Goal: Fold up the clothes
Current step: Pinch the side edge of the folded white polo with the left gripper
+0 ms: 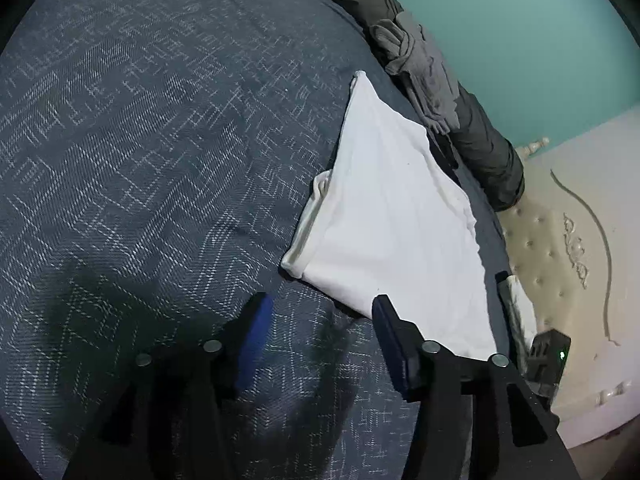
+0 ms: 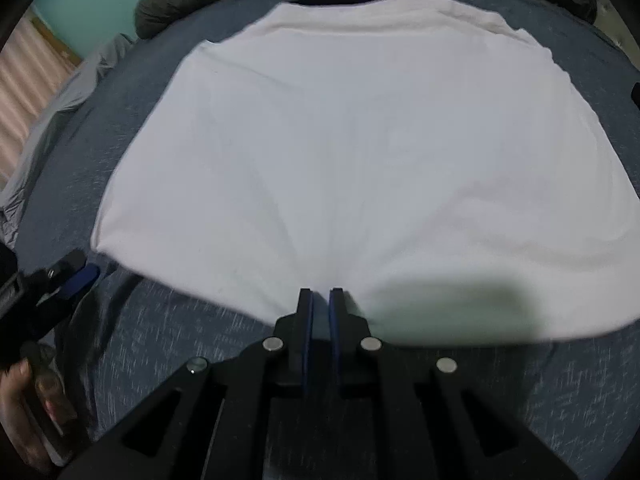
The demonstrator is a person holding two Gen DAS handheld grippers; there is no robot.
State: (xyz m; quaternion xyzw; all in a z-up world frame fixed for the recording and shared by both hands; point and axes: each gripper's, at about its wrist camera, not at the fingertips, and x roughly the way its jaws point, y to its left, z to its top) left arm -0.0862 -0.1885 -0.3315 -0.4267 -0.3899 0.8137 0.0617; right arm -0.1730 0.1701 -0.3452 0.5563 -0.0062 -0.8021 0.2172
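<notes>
A white garment [image 2: 360, 152], folded into a broad flat shape, lies spread on a dark blue bedcover [image 1: 140, 140] with a pale woven pattern. In the right wrist view its near hem runs straight across in front of the right gripper [image 2: 321, 294], whose two blue-padded fingers stand almost together with only a thin slit between them, right at the middle of that hem; the cloth puckers toward the tips there, so the jaws look clenched on the edge of the fabric, though blur keeps the exact contact from being certain. In the left wrist view the left gripper [image 1: 322, 306] has its jaws spread wide with only bedcover between them; the garment's near corner lies just beside and partly behind the right-hand finger [image 1: 390, 320], outside the gap, and the other blue pad [image 1: 256, 332] sits well clear of the cloth. The same gripper shows at the left edge of the right wrist view, close to the garment's left corner, with the person's hand [image 2: 24, 408] below it. Behind the garment a dark grey rolled blanket [image 1: 484, 148] lies along the bed's far side, with a lighter grey cloth [image 1: 424, 68] draped on it, below a teal wall [image 1: 520, 32]. A cream tufted headboard [image 1: 560, 240] stands to the right.
</notes>
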